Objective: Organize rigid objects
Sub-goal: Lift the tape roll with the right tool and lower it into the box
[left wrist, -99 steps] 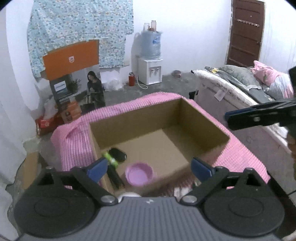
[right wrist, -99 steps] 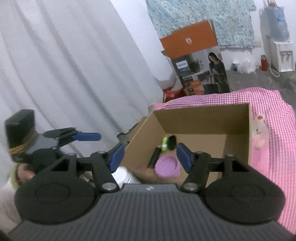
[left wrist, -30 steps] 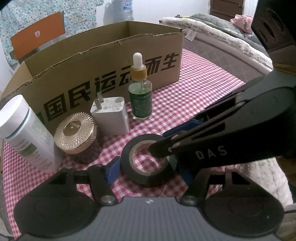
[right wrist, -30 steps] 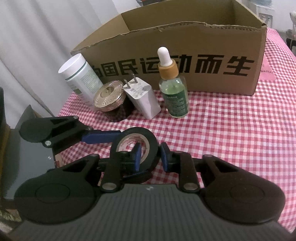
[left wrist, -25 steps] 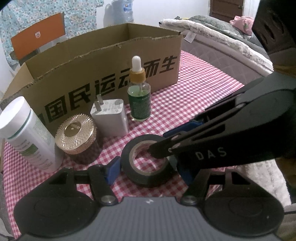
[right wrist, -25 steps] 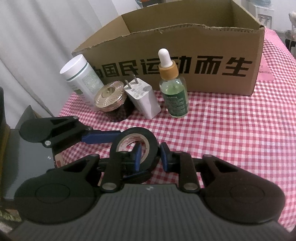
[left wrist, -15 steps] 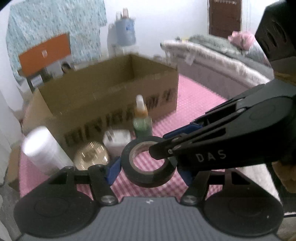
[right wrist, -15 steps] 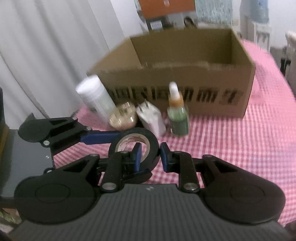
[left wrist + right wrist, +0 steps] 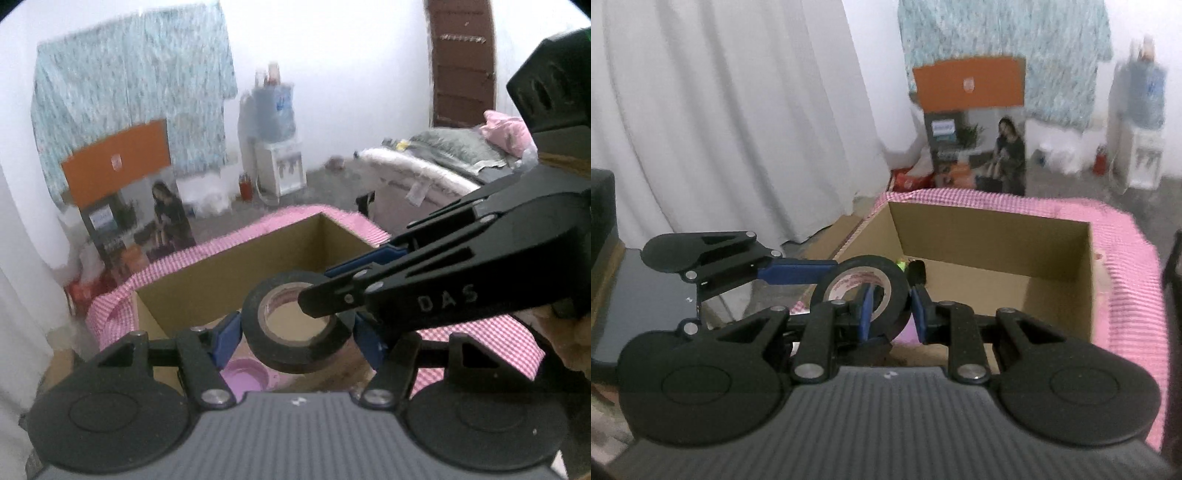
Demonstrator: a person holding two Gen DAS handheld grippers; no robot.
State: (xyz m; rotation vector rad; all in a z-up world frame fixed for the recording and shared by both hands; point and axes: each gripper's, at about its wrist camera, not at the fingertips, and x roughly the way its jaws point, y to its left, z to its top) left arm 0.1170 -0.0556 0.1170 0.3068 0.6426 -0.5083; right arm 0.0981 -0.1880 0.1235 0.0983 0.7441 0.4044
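tape: in the air over the box
left tongs: clamp its outside
right tongs: pinch its wall
handling: light, stiff ring; wall pinch is enough

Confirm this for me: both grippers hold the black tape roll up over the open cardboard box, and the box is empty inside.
One thing is wrong: the cardboard box is not empty. The left wrist view shows a purple bowl on its floor, under the black tape roll. The rest holds: the left gripper spans the roll and the right gripper pinches its wall, above the open box.
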